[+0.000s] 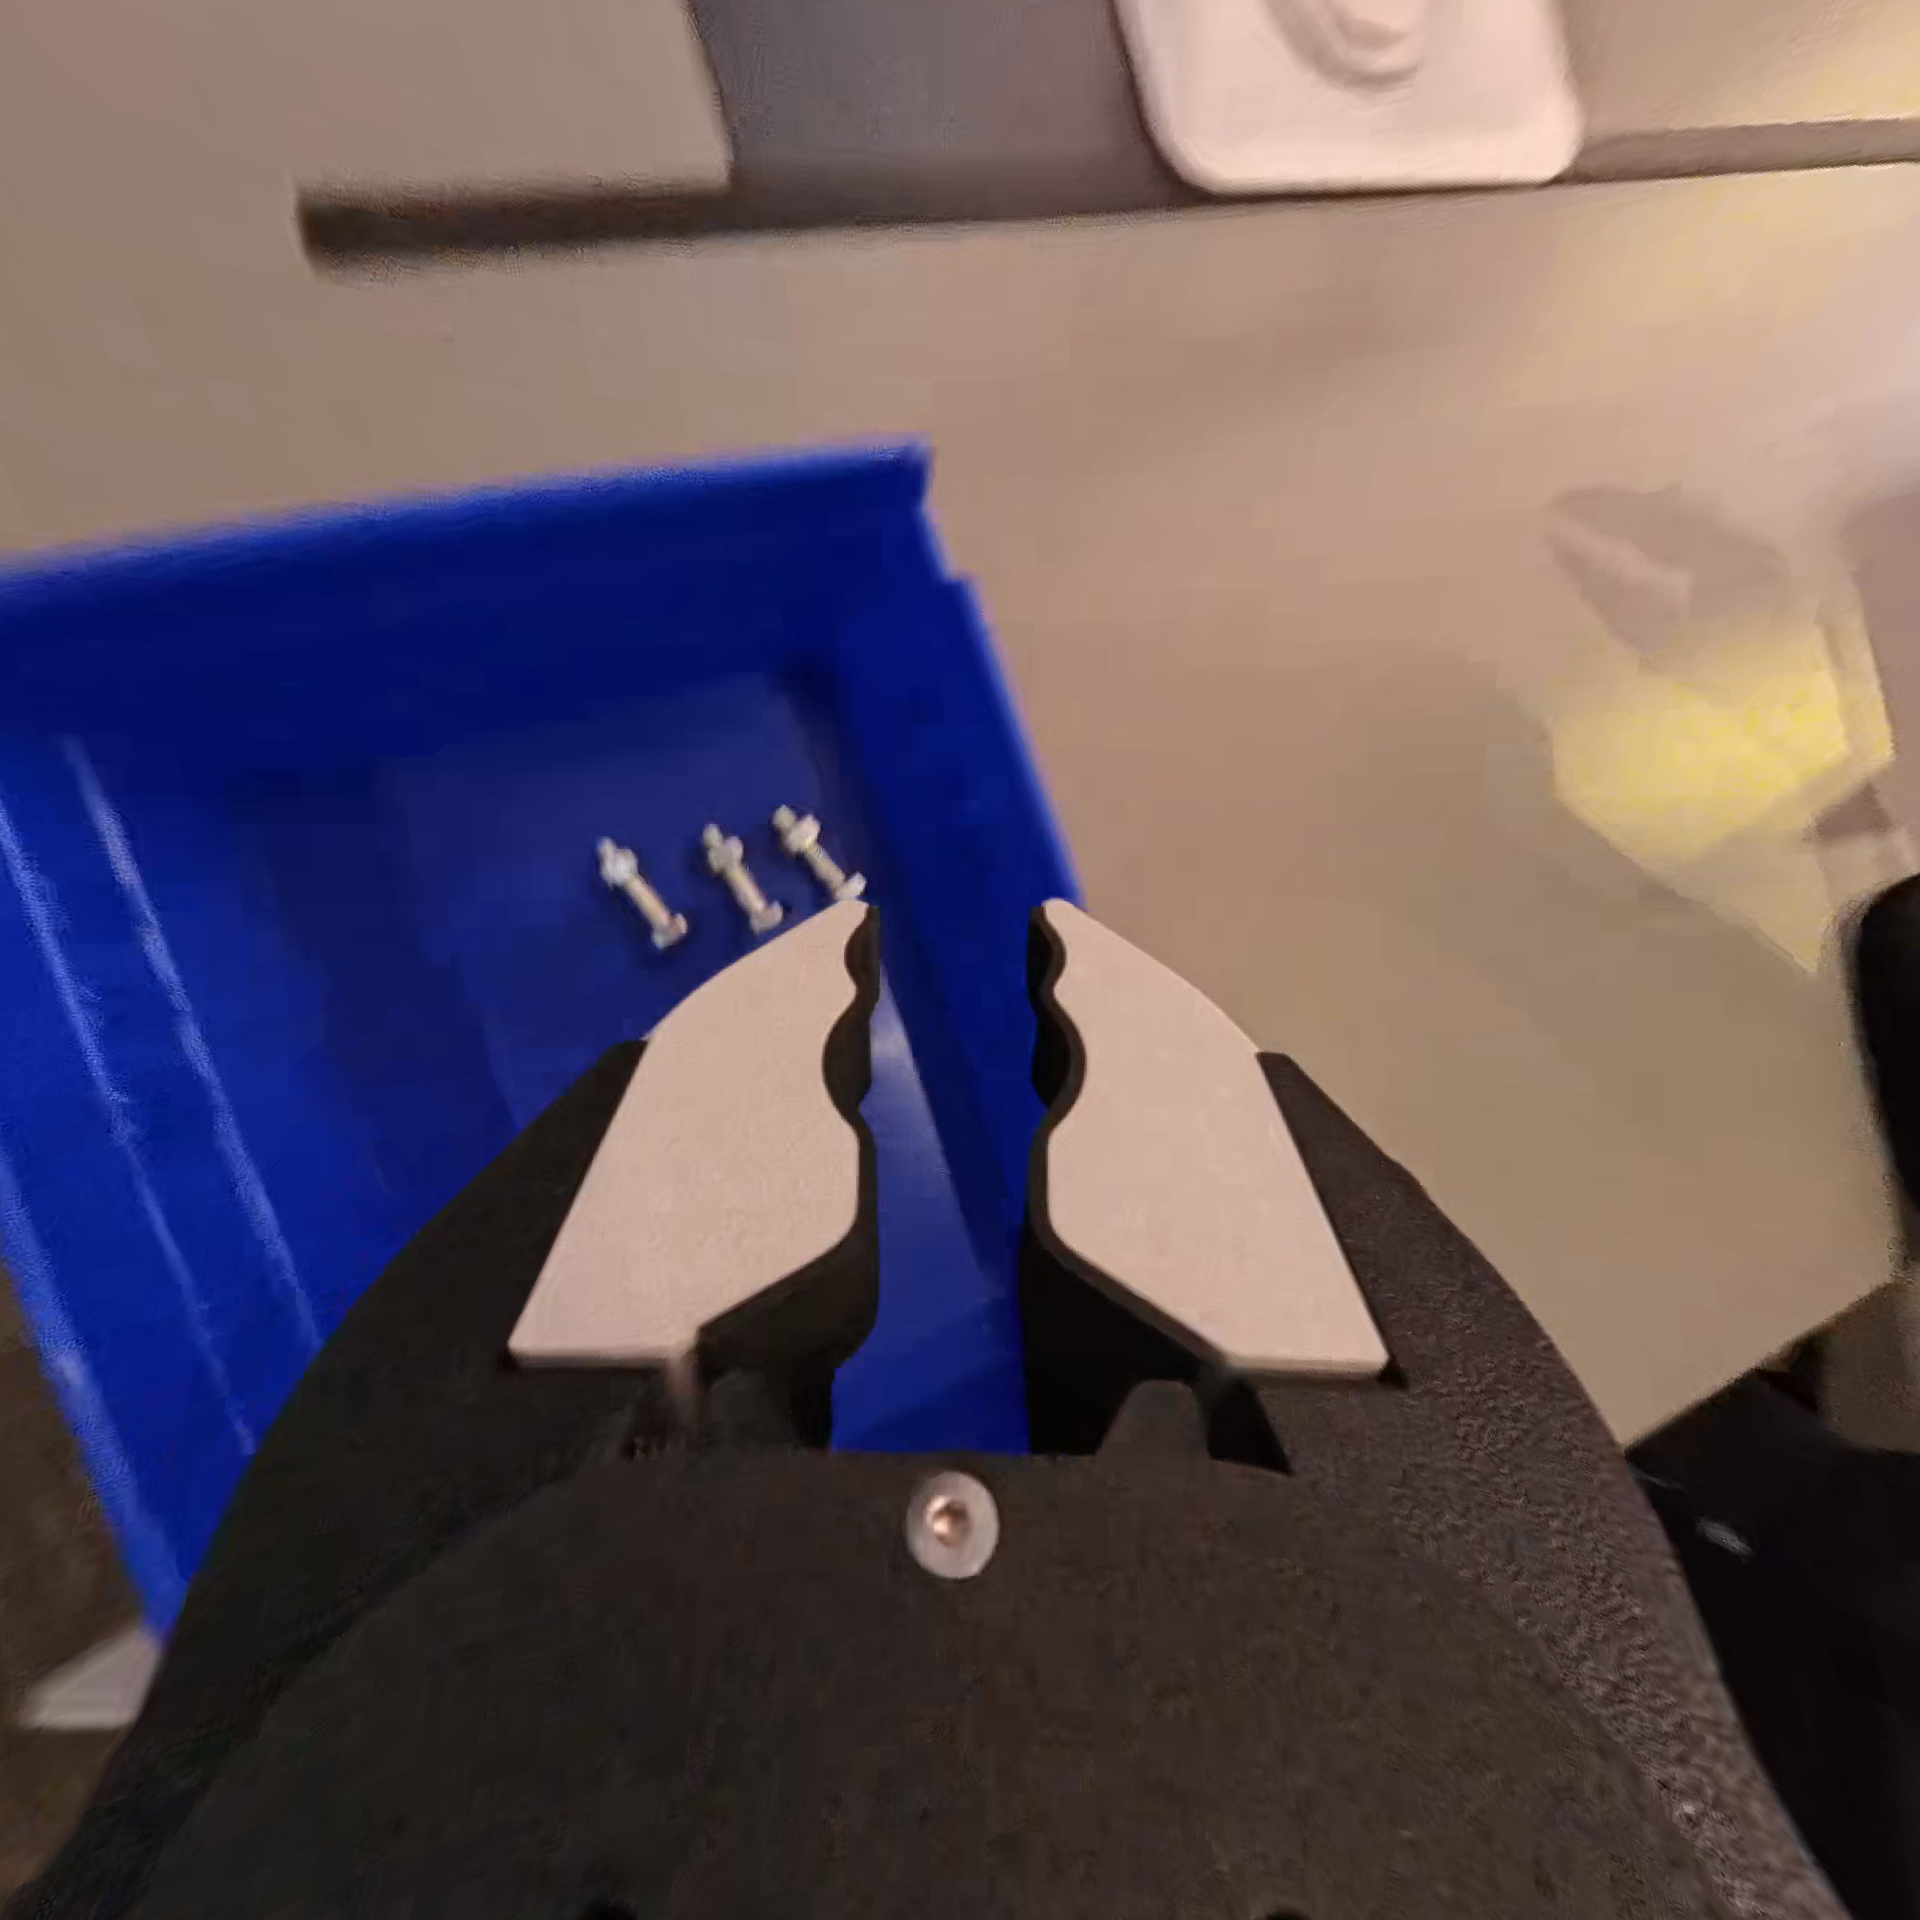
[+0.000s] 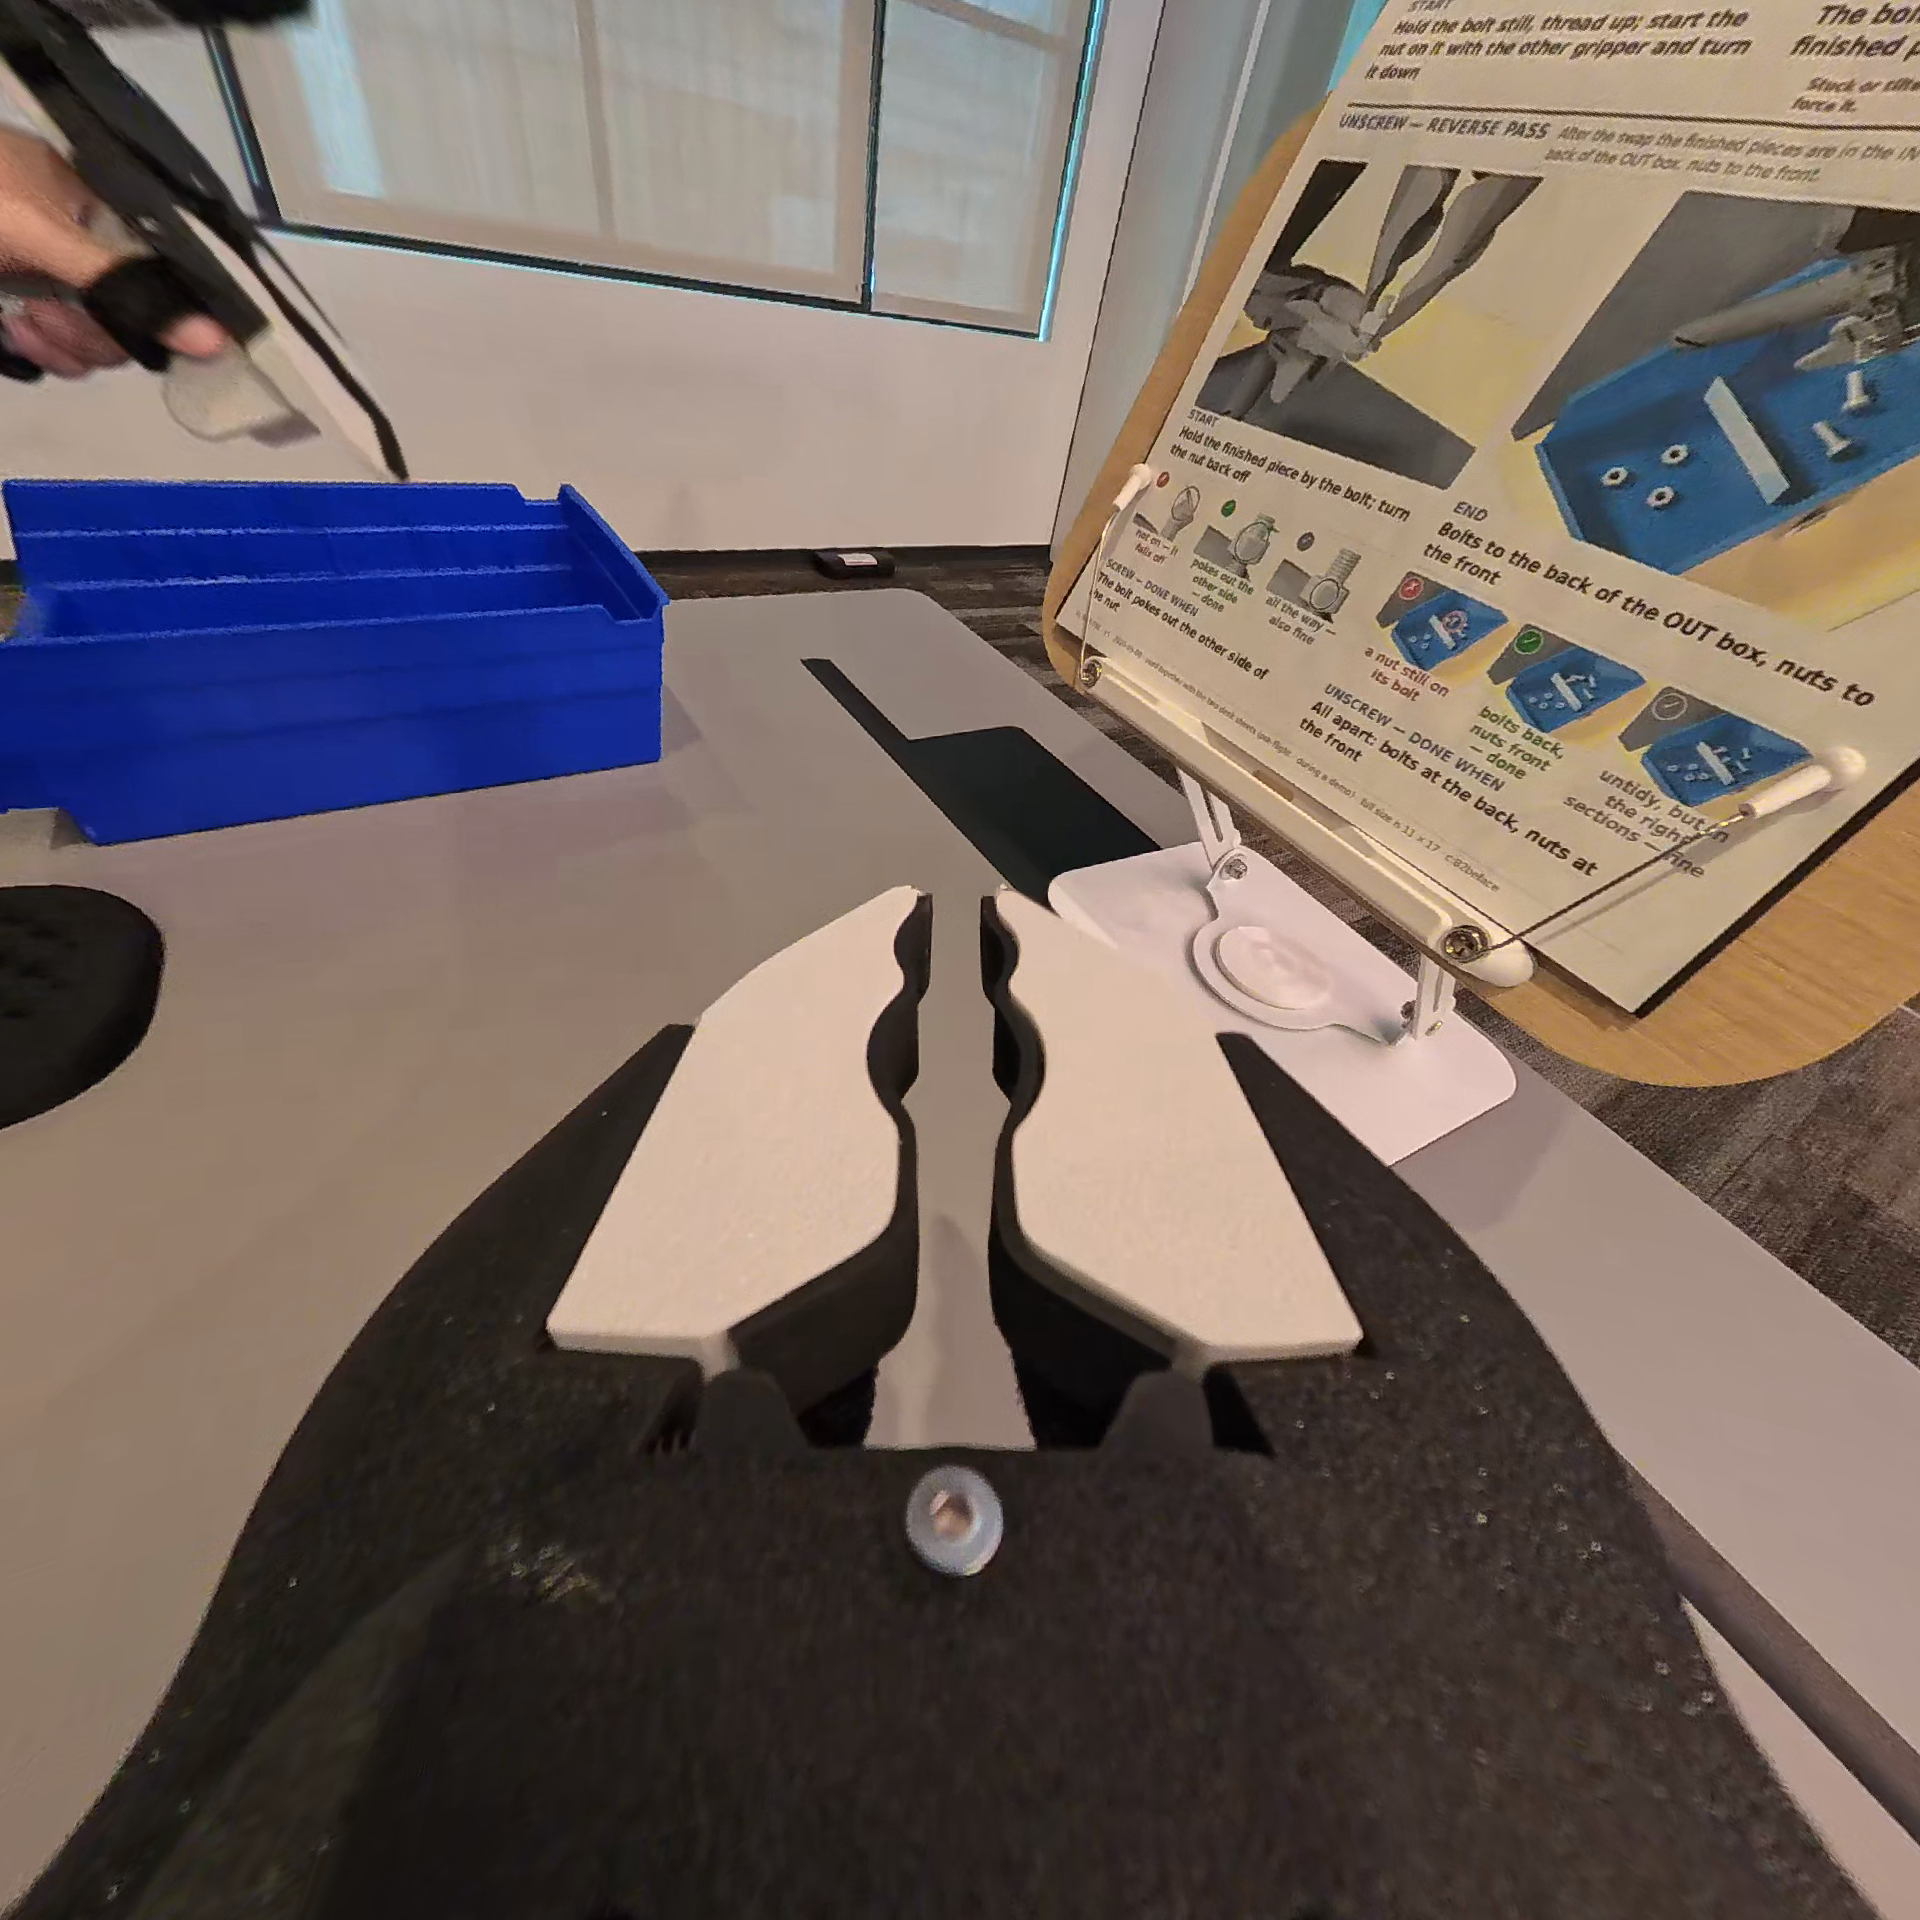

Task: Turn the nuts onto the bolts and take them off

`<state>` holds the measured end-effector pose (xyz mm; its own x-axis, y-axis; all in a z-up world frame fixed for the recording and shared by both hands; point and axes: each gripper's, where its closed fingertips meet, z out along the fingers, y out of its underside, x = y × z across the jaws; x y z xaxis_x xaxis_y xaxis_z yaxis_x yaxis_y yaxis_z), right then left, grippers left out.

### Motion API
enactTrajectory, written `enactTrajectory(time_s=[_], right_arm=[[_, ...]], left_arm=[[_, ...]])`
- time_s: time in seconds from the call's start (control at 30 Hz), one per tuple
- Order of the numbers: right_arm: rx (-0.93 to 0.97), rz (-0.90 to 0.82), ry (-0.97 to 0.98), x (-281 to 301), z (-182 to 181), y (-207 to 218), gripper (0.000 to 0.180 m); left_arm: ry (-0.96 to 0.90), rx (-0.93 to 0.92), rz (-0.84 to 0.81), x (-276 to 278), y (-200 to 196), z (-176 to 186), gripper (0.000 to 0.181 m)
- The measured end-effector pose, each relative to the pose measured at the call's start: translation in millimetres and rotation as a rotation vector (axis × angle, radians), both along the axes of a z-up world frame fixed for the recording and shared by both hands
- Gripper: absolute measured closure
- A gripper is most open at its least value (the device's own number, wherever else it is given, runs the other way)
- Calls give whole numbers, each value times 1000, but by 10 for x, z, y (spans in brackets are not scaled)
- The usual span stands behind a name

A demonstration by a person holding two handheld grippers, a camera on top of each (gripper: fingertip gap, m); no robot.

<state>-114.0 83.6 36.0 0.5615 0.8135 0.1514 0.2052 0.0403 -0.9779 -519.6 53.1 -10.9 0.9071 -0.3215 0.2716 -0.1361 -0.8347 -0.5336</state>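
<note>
Across the middle of the right wrist view we see the grey table (image 2: 727, 935), and on it, at left, the blue bin (image 2: 332, 665). Lower in the frame our right claw (image 2: 956, 914) waits empty, slightly apart. At centre of the left wrist view our left claw (image 1: 951, 914) hangs apart above the bin, beside three bolts with nuts on them (image 1: 732, 883). We judge the unscrewing begins: next, close on one bolt.
</note>
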Motion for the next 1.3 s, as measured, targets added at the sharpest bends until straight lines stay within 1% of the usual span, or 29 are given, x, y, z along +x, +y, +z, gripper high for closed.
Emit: enactTrajectory(time_s=[0.07,0.17,0.27,0.37,0.47,0.57,0.67,0.8,0.93,1.0,1.03,1.07,1.13,1.23,1.3], right_arm=[[-8,-11,-23,13,-40,8,171],[-10,-28,-60,39,-91,18,170],[-4,-37,-77,59,-100,14,170],[-5,-42,-86,75,-110,13,170],[-6,-43,-105,88,-128,11,170],[-5,-39,-113,93,-128,9,171],[-4,-39,-115,103,-127,13,171],[-1,-45,-137,123,-144,28,171],[-8,-39,-147,126,-188,29,171],[-7,-34,-152,115,-204,29,172],[-2,-31,-150,101,-193,26,172],[7,-25,-147,79,-169,16,172],[40,-4,-139,11,-87,-28,172],[78,51,-116,-137,59,-144,172],[93,107,-82,-250,176,-260,171]], left_arm=[[-43,-116,96,-162,47,-330,154],[9,-236,204,-376,110,-742,149],[71,-250,281,-504,243,-932,147],[141,-284,321,-595,308,-1078,145],[208,-313,352,-690,337,-1195,145],[203,-353,354,-667,334,-1295,145],[242,-352,347,-686,349,-1308,148],[276,-383,310,-673,294,-1329,170],[308,-360,283,-751,277,-1304,171],[292,-298,287,-811,322,-1172,171],[255,-244,282,-794,371,-1041,171],[211,-178,272,-747,428,-862,171],[146,-18,216,-554,520,-386,171],[119,252,82,6,524,392,171],[29,441,-39,641,447,810,171]])
